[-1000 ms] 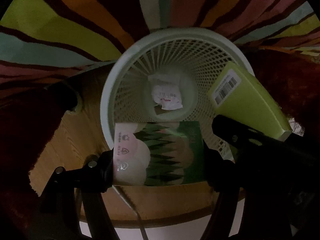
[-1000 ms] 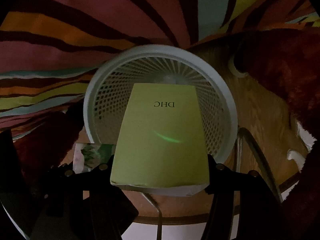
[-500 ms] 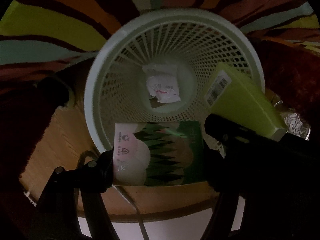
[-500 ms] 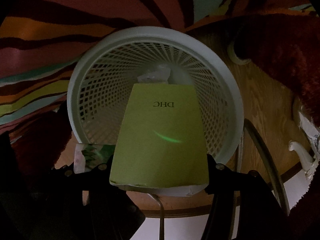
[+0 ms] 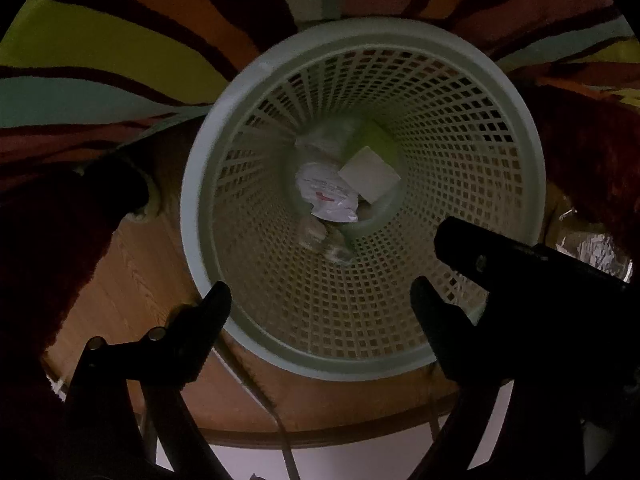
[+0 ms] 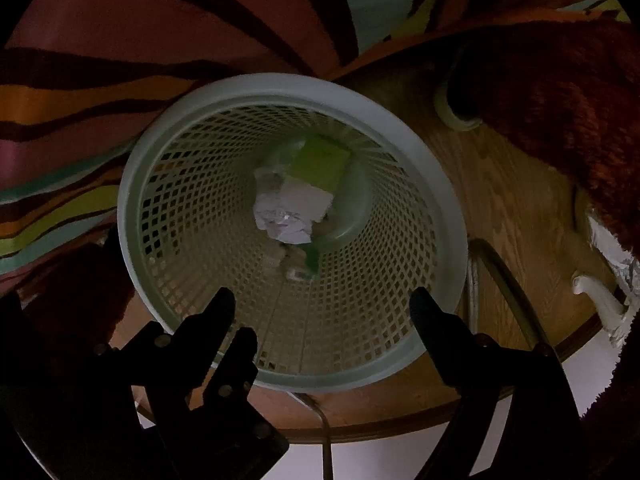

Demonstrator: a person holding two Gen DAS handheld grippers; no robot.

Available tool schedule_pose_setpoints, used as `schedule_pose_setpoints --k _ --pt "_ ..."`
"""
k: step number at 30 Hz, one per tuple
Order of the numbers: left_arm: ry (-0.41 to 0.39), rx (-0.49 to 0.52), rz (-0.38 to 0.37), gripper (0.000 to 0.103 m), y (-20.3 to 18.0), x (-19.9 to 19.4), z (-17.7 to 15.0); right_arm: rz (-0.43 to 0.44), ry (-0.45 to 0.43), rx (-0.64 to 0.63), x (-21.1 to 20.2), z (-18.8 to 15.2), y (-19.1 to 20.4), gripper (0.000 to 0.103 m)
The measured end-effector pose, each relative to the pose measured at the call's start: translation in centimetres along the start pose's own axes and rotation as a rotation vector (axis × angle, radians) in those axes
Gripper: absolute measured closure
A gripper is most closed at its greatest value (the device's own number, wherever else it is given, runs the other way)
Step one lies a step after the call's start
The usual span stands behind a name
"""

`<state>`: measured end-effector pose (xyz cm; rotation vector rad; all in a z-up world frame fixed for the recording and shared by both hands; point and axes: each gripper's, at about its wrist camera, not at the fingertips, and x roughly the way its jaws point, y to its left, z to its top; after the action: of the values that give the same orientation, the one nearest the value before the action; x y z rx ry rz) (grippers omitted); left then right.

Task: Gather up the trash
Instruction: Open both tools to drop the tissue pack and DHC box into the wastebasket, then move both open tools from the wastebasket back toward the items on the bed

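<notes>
**Both boxes dropping into the basket, both grippers standing empty**

Left gripper (image 5: pixel 320 292) is hanging over the mesh waste basket (image 5: pixel 224 128), jaws spread wide, having just been opening; nothing is sitting between them. Right gripper (image 6: pixel 322 300) is doing the same beside it, jaws just opened, nothing between the pads.

Trash is lying well below the fingers, down at the basket's floor. The yellow-green box (image 6: pixel 320 164) is resting tilted on its end against the far wall, pale end flap facing up. A crumpled white paper (image 6: pixel 280 220) is lying just beside it, touching. A blurred patterned shape, probably the green printed carton (image 6: pixel 304 260), is showing against the near wall; whether it is falling or settled, cannot tell.

Handling judgement: both cartons are looking like light, thin cardboard, stiff along the edges, easily dented on the broad faces, somewhat slick when printed. Best hold would be across the narrow sides, mid-length. The paper is looking soft and featherlight; pinch anywhere.

Basket is standing on a round wooden board (image 5: pixel 132 288), with a striped rug (image 5: pixel 100 52) beyond it. Foil scrap (image 5: pixel 596 248) is lying at the right edge, outside the basket, likely still awaiting collection.
</notes>
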<state>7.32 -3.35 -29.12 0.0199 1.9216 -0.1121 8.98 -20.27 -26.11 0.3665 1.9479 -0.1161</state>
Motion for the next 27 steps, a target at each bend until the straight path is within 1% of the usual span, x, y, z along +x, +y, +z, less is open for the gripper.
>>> schedule_pose_setpoints --k 7,11,12,16,20,21,22,24,25,27 --pt "-0.031 -0.027 0.003 0.014 0.6 -1.4 -0.3 0.022 -0.014 0.012 -0.7 -0.5 0.0 0.019" --pt "-0.077 -0.054 0.008 0.014 1.2 -2.5 -0.7 0.038 -0.041 0.007 -1.7 -0.9 0.0 0.019" --pt "-0.091 -0.062 0.008 0.012 1.2 -2.8 -0.8 0.041 -0.053 0.004 -2.0 -1.1 0.1 0.019" --pt "-0.184 -0.095 0.006 0.011 1.9 -4.9 -1.6 0.05 -0.123 -0.021 -4.0 -1.9 0.3 0.019" --pt "-0.312 -0.114 -0.018 0.011 2.2 -8.0 -2.8 0.075 -0.211 -0.053 -6.4 -3.1 0.6 0.019" --pt "-0.353 -0.12 -0.027 0.011 2.3 -9.1 -3.4 0.087 -0.253 -0.068 -7.6 -3.7 0.7 0.019" --pt "-0.377 -0.123 -0.03 0.011 2.3 -9.8 -3.6 0.093 -0.275 -0.077 -8.3 -3.9 0.7 0.019" --pt "-0.452 -0.131 -0.044 0.011 2.4 -11.8 -4.6 0.1 -0.325 -0.097 -9.7 -4.6 0.8 0.019" --pt "-0.475 -0.134 -0.05 0.011 2.4 -12.5 -4.8 0.105 -0.379 -0.12 -11.1 -5.2 0.8 0.019" --pt "-0.52 -0.143 -0.072 0.011 2.5 -14.1 -5.5 0.11 -0.427 -0.133 -12.4 -5.8 0.8 0.018"
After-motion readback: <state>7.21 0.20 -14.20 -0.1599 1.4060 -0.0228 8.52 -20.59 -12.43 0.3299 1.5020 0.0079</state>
